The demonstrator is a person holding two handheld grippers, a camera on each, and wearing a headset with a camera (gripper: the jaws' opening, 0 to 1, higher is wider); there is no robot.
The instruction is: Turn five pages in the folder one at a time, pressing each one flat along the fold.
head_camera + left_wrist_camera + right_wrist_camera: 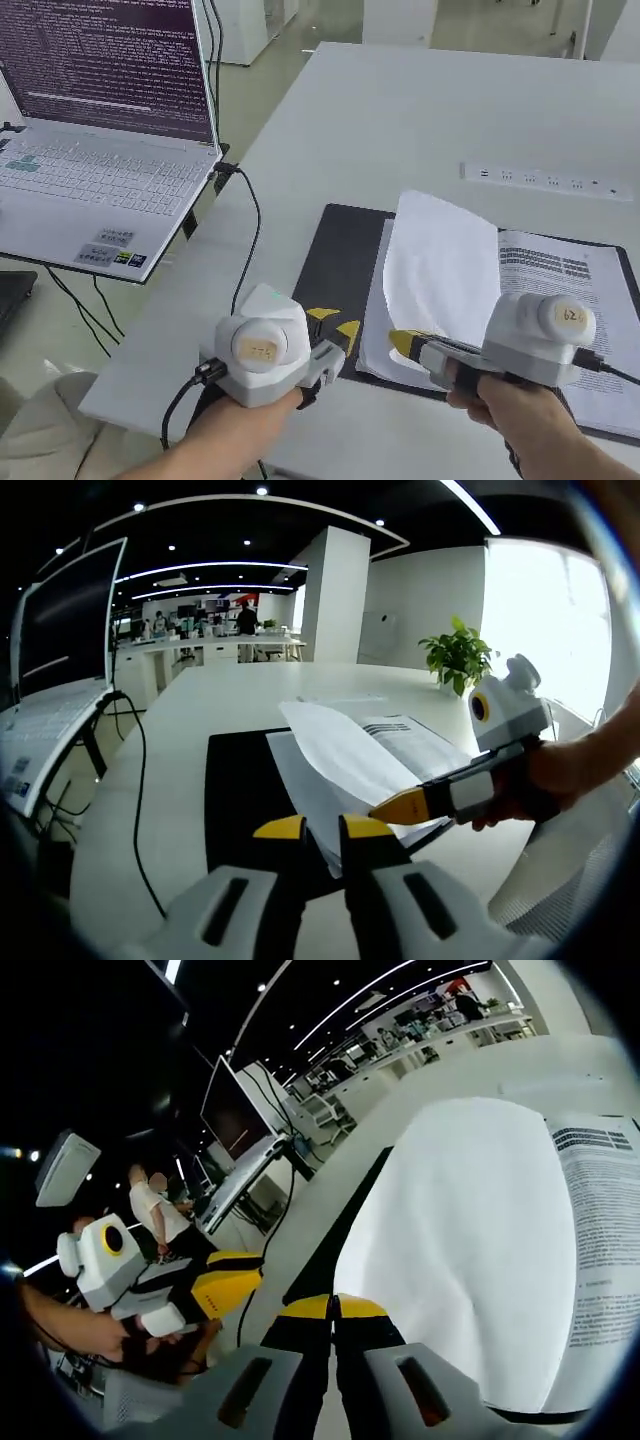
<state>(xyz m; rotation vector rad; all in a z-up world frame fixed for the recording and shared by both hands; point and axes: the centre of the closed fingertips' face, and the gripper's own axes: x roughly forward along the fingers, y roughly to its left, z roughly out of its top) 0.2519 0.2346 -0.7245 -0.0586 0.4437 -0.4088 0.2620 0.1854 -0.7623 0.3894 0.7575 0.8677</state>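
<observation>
Right tongs (pixel 335 1307) pinch a lifted page (pixel 470 1230) hiding the fold

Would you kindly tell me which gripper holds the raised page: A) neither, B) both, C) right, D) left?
C: the right gripper is shut on the lower edge of the page, while the left gripper is open and clear of it.

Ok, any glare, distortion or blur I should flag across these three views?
Head view: even daylight, sharp; the lifted page reads clean white without glare. Left gripper view: the window is blown out, and the fisheye bows the laptop. Right gripper view: rolled steeply, with the ceiling dark against the bright page.
</observation>
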